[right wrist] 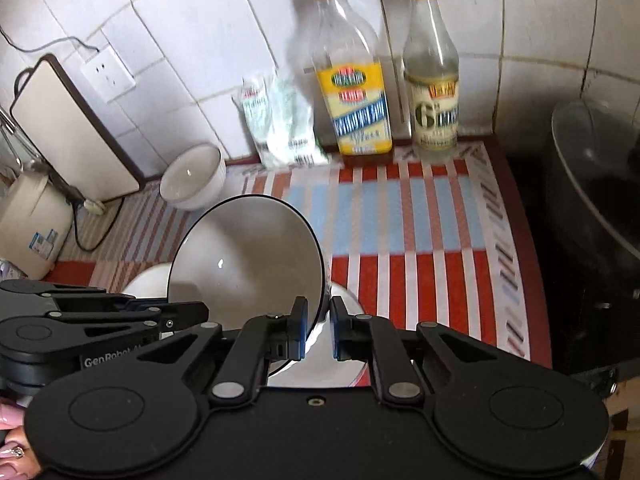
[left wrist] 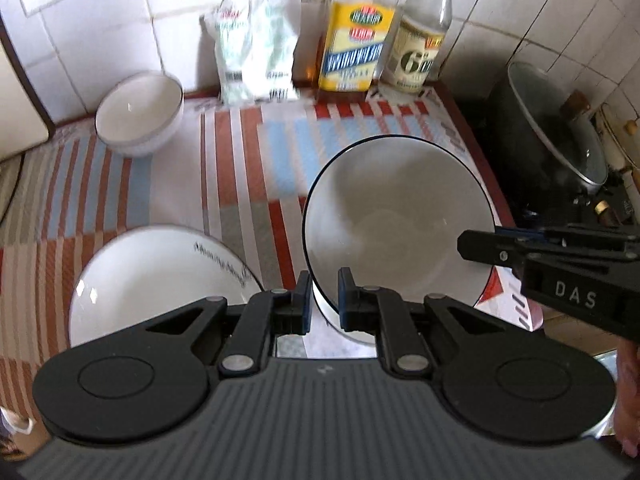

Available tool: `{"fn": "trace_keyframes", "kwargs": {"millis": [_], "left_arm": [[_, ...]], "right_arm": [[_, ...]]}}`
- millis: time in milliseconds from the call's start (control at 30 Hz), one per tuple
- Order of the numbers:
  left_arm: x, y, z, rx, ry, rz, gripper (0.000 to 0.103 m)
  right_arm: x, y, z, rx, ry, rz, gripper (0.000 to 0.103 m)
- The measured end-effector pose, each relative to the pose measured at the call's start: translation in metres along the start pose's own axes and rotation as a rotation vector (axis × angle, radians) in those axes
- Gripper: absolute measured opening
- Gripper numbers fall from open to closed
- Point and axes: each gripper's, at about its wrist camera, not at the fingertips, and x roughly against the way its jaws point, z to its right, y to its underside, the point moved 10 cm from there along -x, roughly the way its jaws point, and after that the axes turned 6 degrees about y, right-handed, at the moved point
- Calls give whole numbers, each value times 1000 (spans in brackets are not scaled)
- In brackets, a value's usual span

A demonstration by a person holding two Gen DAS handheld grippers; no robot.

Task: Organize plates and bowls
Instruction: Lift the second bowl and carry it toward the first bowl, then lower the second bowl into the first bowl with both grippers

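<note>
A large white bowl with a thin black rim point(left wrist: 400, 224) is held tilted above the striped mat by both grippers. My left gripper point(left wrist: 324, 300) is shut on its near-left rim. My right gripper point(right wrist: 319, 326) is shut on its right rim; the bowl fills the middle of the right wrist view point(right wrist: 244, 260). The right gripper also shows in the left wrist view point(left wrist: 560, 256), and the left gripper in the right wrist view point(right wrist: 120, 320). A white plate with lettering point(left wrist: 160, 280) lies on the mat at the left. A small white bowl point(left wrist: 140, 114) stands at the back left.
Two bottles point(left wrist: 356, 40) point(left wrist: 424, 44) and a plastic packet point(left wrist: 256, 52) stand against the tiled wall. A dark pot with a glass lid point(left wrist: 556, 128) sits on the stove at the right. A cutting board point(right wrist: 68, 132) leans at the left. Another white dish point(right wrist: 344, 360) lies under the held bowl.
</note>
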Motion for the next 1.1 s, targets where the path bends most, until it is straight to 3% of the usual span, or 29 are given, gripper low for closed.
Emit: {"fn": "trace_keyframes", "kwargs": {"millis": [400, 700, 1100], "left_arm": [[-22, 23, 3, 21, -13, -60, 10], [-34, 30, 4, -27, -29, -100, 11], [-42, 32, 1, 21, 18, -130, 12]], "right_arm": [[-18, 29, 7, 38, 53, -51, 15], [-30, 40, 7, 96, 70, -87, 16], [-35, 43, 5, 165, 94, -73, 16]]}}
